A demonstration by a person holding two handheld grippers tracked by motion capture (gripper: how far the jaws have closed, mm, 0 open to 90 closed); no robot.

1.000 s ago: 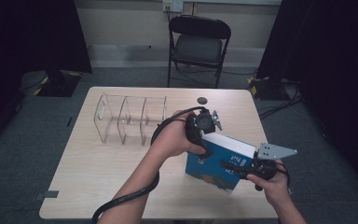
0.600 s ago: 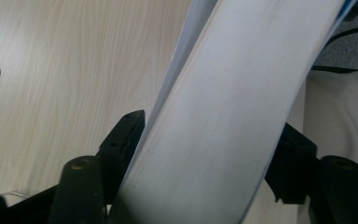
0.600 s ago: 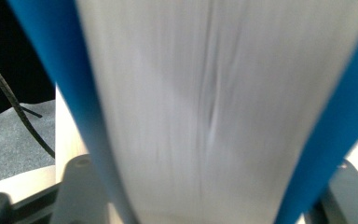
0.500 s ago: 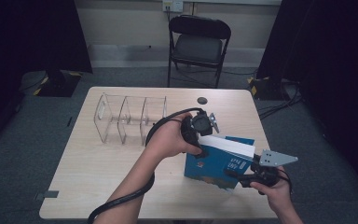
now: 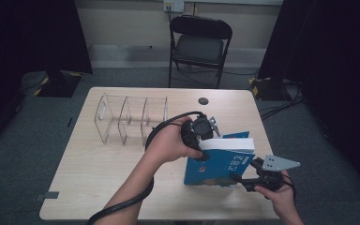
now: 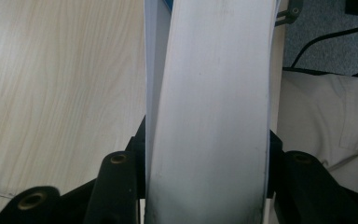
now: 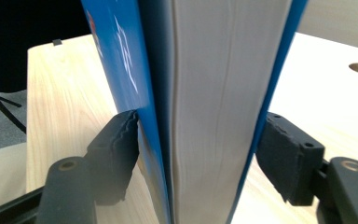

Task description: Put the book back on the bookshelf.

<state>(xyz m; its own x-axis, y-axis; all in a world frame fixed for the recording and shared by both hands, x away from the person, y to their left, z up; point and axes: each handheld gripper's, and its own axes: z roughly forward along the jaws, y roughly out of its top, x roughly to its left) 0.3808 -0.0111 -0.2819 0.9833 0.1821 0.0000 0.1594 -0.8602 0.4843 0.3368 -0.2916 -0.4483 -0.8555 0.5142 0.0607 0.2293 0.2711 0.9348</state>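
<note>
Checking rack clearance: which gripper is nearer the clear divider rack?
Left. The left gripper grips the blue book by its top edge, just right of the clear divider rack; the right gripper is at the book's near corner, farther away.

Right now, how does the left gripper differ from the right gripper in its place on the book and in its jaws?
The left gripper sits at the book's upper white page edge; the right gripper sits at its lower corner near the table's front edge. The left jaws have just been closing and hug the pages; the right jaws have just been opening, one pad at the cover, the other near it. Both straddle the upright book.
</note>
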